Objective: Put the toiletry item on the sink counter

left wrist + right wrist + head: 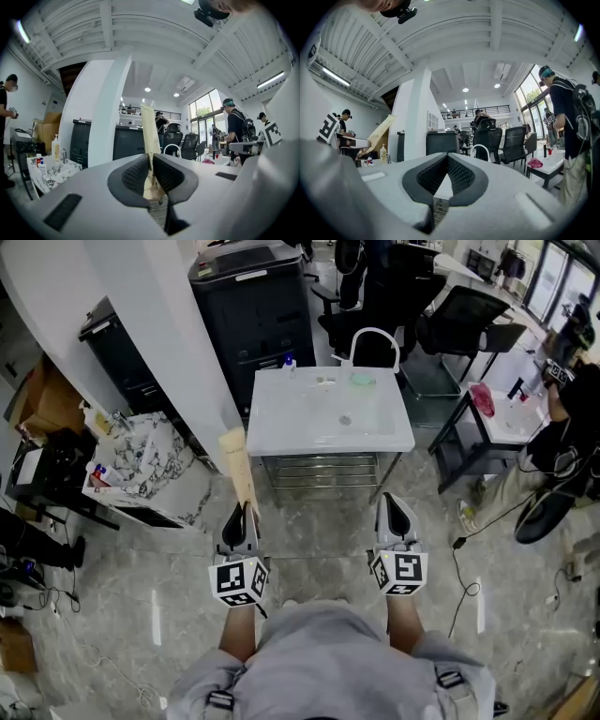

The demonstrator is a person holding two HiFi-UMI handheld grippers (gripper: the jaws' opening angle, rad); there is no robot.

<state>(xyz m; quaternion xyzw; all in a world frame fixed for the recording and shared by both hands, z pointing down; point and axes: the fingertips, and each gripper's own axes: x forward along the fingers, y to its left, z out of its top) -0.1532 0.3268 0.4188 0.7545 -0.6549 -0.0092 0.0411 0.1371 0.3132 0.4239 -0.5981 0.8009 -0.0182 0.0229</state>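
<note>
Both forearms reach forward from the body, side by side and about level, with both grippers aimed at the sink counter (281, 413) and stopped short of its near edge. The left gripper (242, 512) (151, 160) is clamped on the lower end of a long, flat, tan tube (237, 465) (148, 129). The tube stands up out of the jaws, and its top leans toward the counter's near left corner without touching it. The right gripper (397, 505) (446, 160) has its jaw tips pressed together with nothing between them, and it points at the counter's near right corner. The left cube (239, 580) and the right cube (401, 571) show black-and-white square markers, not words. Any print on the tube is too small to read. A curved white faucet (373, 336) rises at the counter's far edge.
</note>
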